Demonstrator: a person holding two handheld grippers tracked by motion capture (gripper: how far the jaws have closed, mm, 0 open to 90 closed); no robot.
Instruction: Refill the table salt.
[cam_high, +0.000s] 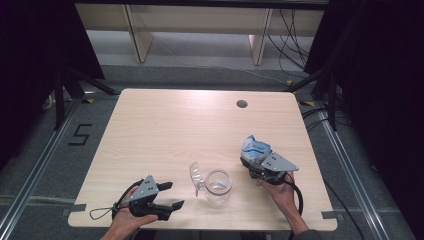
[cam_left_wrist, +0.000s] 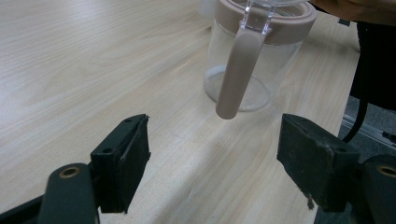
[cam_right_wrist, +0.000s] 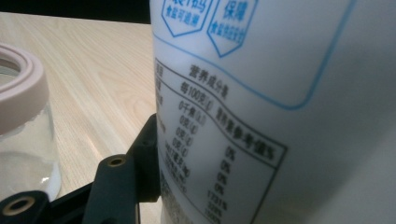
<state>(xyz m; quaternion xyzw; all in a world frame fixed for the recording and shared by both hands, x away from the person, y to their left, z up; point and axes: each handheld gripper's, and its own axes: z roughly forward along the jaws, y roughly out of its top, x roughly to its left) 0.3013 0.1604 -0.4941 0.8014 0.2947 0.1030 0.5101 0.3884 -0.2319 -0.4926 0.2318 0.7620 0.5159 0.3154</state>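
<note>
The clear glass jar with a pink rim and handle (cam_high: 218, 187) stands near the table's front edge, handle toward the wide-open left gripper (cam_high: 170, 195); the right gripper (cam_high: 256, 165) clamps a white-blue printed pouch (cam_high: 255, 148).

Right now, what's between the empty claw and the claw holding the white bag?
In the high view, the clear glass jar with its pink rim stands between the left claw and right claw.

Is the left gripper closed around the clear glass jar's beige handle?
No: the left gripper is open, its jaws apart, short of the clear glass jar and beige handle.
</note>
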